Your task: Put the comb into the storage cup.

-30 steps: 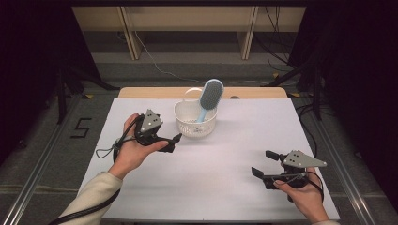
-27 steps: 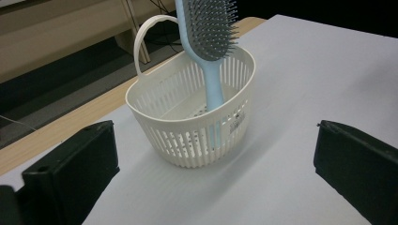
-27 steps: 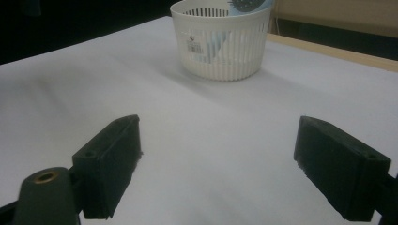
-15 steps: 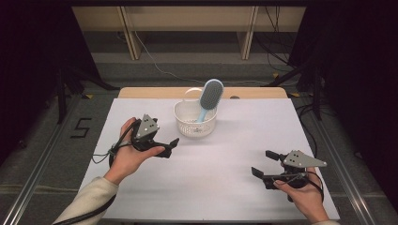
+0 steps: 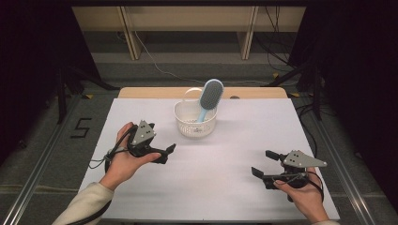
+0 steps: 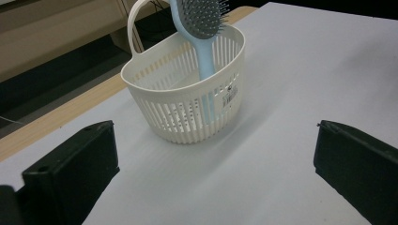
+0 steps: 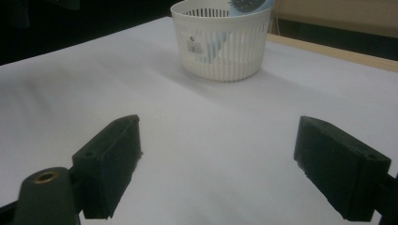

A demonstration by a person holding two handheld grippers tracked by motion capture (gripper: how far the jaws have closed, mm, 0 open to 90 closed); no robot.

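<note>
Right gripper [image 5: 264, 165] nearest the person, well right of the basket [image 5: 195, 123] and short of it — jaws spread, empty. Left gripper [image 5: 167, 153] just left of the basket and short of it, jaws wide, nothing held. Brush [image 5: 208, 97] stands handle-down in the basket, head above the rim. Judged step: brush placed, hands clear — next move, if any, is a fresh approach to the basket.

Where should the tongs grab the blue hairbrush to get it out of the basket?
Probably just below the head. The hairbrush stands handle-down in the white basket, leaning on the rim, so its bristled head and upper handle stick out. The open left tongs are nearer; coming from above and squeezing the narrow handle from both sides looks safest, since the slatted wall blocks the lower part.
</note>
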